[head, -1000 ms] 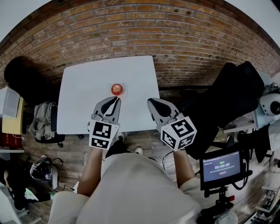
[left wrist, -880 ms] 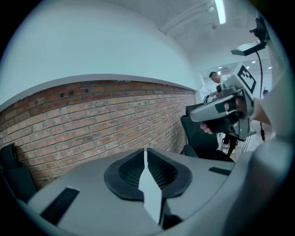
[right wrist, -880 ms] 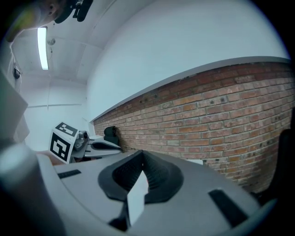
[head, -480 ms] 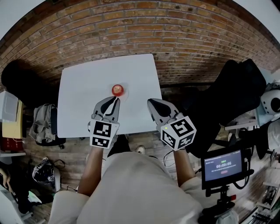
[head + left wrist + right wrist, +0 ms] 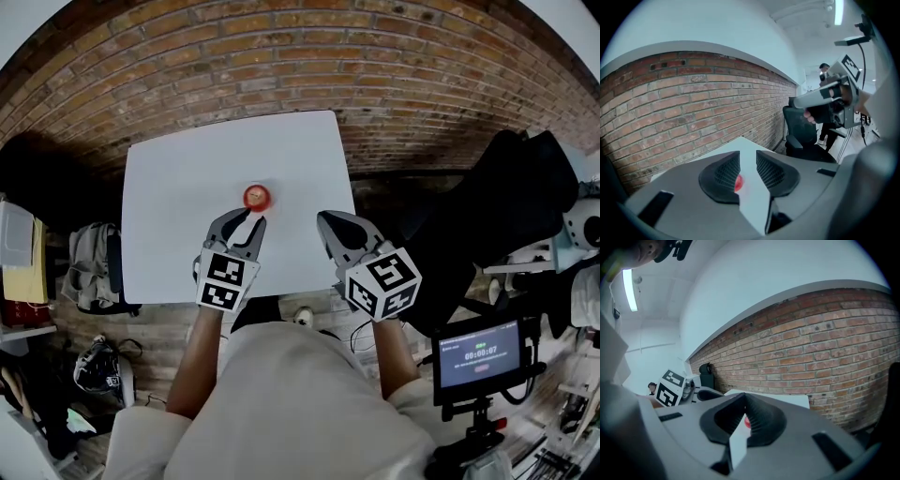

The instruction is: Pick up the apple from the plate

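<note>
A small red apple (image 5: 256, 196) sits near the middle of the white table (image 5: 178, 197); I cannot tell a plate apart from the white top. My left gripper (image 5: 244, 221) hovers just short of the apple, its jaws opening with nothing between them. Along its jaws the apple (image 5: 738, 183) shows in the gap of the left gripper (image 5: 747, 153), still farther ahead. My right gripper (image 5: 330, 223) hangs at the table's near right corner, shut and empty. In the right gripper view the apple (image 5: 747, 422) peeks below the closed tips of the right gripper (image 5: 743, 397).
A brick wall (image 5: 281, 66) runs behind the table. A black office chair (image 5: 487, 225) stands to the right, and a monitor on a stand (image 5: 476, 356) is near my right side. A backpack (image 5: 94, 262) and other bags lie on the floor at left.
My left gripper has moved forward and down toward the apple, and its jaws have parted from shut. The right gripper has shifted only slightly and stays shut.
</note>
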The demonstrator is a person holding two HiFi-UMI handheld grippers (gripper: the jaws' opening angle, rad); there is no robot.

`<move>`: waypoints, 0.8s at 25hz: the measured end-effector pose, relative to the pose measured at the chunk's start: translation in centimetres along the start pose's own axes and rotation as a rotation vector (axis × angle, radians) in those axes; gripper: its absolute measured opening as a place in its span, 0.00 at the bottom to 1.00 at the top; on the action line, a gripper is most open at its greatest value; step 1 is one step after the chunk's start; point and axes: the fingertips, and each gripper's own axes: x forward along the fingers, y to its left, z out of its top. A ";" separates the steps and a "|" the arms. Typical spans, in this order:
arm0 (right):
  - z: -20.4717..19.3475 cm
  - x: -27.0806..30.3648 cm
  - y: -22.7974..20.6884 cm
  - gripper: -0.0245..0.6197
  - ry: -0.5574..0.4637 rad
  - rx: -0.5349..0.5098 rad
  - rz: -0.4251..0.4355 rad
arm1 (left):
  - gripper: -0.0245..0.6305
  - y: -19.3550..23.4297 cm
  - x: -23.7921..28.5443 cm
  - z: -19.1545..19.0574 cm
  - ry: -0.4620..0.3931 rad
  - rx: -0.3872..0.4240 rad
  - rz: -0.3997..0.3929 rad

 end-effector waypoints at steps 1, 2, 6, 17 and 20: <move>-0.1 0.5 -0.1 0.04 0.006 0.005 -0.003 | 0.19 0.3 0.4 -0.4 0.010 -0.005 -0.009; -0.2 1.1 -0.3 0.04 0.013 0.012 -0.006 | 0.20 0.6 0.8 -0.8 0.022 -0.011 -0.018; -0.6 2.9 -0.8 0.04 0.038 0.032 -0.016 | 0.22 2.1 2.3 -2.3 0.058 -0.027 -0.038; -2.1 4.6 -2.2 0.04 0.088 0.081 -0.059 | 0.30 3.9 5.5 -4.6 0.123 -0.046 -0.092; -2.3 4.8 -2.5 0.04 0.098 0.092 -0.072 | 0.34 4.1 6.2 -5.0 0.139 -0.050 -0.115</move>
